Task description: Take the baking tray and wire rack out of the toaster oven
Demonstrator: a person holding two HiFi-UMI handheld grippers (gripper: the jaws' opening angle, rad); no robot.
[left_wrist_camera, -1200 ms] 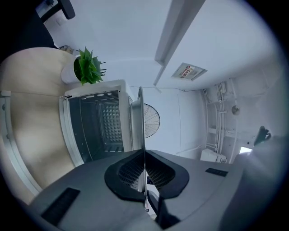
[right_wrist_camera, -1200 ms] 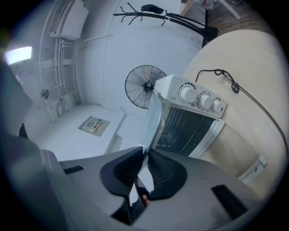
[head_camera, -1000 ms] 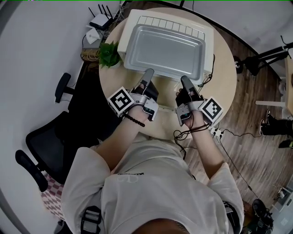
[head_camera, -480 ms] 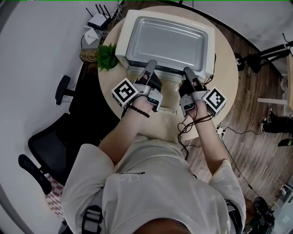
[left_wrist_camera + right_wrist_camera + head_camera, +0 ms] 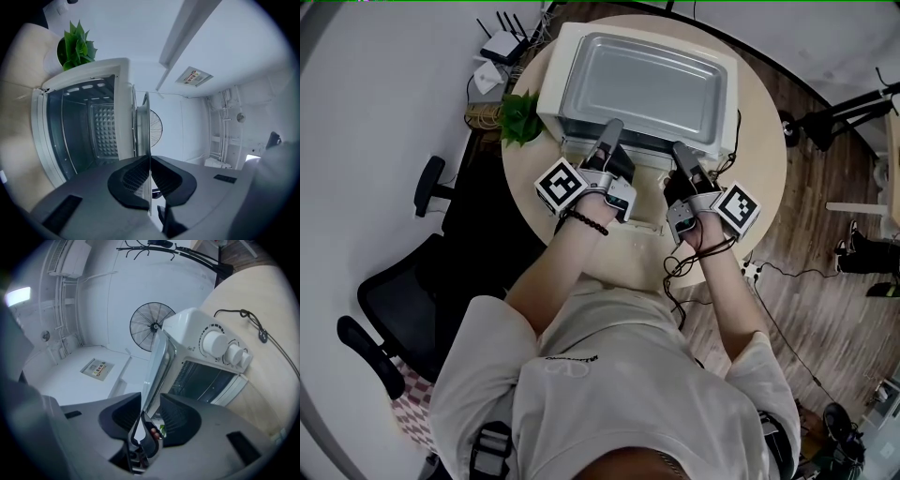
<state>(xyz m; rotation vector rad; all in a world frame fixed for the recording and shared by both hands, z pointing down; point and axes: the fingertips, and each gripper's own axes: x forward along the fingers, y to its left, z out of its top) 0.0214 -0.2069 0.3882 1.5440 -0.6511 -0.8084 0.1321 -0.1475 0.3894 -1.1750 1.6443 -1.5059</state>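
Head view: shiny rectangular baking tray

Top of toaster oven largely hidden beneath baking tray

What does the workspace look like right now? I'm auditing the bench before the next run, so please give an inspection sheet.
Surface: round table, light wood.
Job's things: baking tray on top of the white toaster oven, door open; thin wires under it, likely the wire rack.
Clutter: potted plant beside the oven.
Grippers: left gripper shut on the tray's near rim; right gripper jaws opening, rim between them, unpressed.
Cables: cable on the table right of the oven.
Surroundings: office chair, router, standing fan.
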